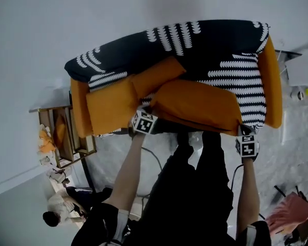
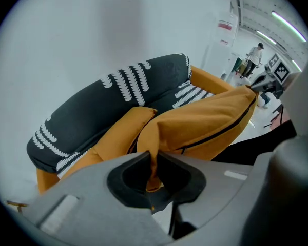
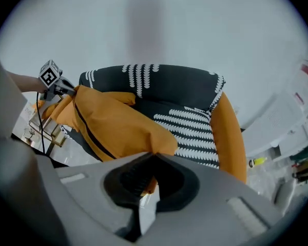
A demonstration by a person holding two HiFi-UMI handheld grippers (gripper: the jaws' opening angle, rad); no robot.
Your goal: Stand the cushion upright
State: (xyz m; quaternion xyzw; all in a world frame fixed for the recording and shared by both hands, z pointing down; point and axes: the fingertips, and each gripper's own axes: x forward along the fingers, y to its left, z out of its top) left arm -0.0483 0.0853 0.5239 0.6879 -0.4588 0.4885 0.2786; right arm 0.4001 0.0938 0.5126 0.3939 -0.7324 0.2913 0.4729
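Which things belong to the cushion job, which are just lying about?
Job: large orange fabric cushion; left hand-held gripper; right hand-held gripper; black sofa with white pattern.
Lying about: second orange fabric cushion; wooden rack; pink cloth.

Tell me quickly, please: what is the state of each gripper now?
Left gripper: closed, holding one corner of the orange cushion.
Right gripper: closed, holding another corner of the same cushion.

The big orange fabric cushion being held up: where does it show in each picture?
Head view: big orange fabric cushion, middle, slightly right.
Left gripper view: centre right, above the jaws.
Right gripper view: centre left, above the jaws.
Shared landmark: the black sofa cover with white stripes, behind it.
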